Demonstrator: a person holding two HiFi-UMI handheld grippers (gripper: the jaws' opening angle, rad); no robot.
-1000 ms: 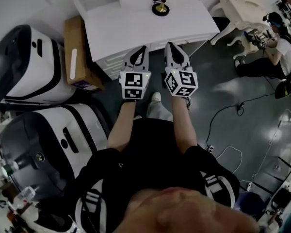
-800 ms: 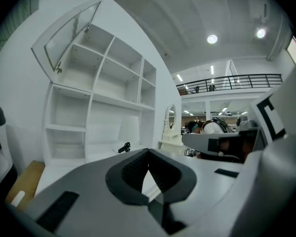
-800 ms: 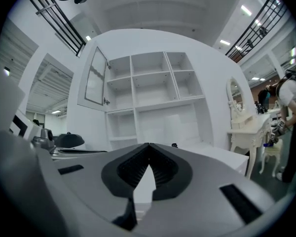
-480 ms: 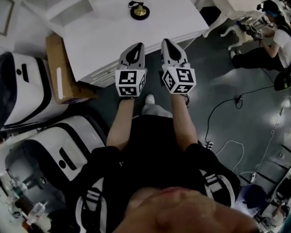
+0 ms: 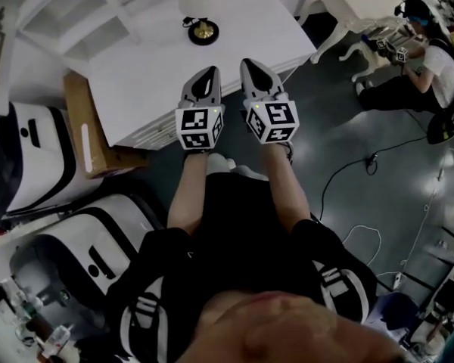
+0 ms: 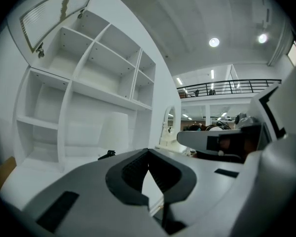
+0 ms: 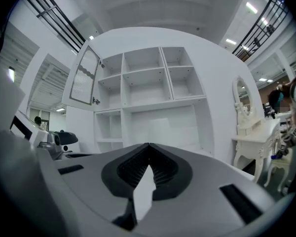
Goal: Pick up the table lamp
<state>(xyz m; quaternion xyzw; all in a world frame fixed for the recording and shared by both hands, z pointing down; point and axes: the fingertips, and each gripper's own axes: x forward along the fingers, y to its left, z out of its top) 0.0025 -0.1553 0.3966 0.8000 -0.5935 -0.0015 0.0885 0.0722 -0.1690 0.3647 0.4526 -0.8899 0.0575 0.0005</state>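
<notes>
Both claws had closed on the desk [image 5: 151,74] over the last second: in the head view the desk edge, earlier ahead of the tips, now lay under them, and the lamp [image 5: 203,29] had slid down from the top border toward the claws. It stood at 12 o'clock from the left claw [image 5: 211,72], a touch toward 11 from the right claw [image 5: 251,63], well apart from both. It sat on the desk in front of the shelves [image 5: 68,21]. Judged: approach under way, no reach begun. Left claw pinched tight, pads meeting at the tips, nothing between them; right claw likewise pinched and empty. Both would need to spread before any grasp. The right claw showed level with the left at 3 o'clock in the left gripper view. The box [image 5: 83,138] lay on the floor at 9 o'clock from the left claw, against the desk side. Hard to read: in the head view the shade was washed out white and cut by the top border; only the brass base and a dark ring round it were plain. The stem could not be made out. In the left gripper view the pale shade stood at 11 o'clock above the claw, with a black bit of cord beside it; the base sat hidden behind the claw's own body. In the right gripper view the shade was a faint white block against white shelves at 12 o'clock.
</notes>
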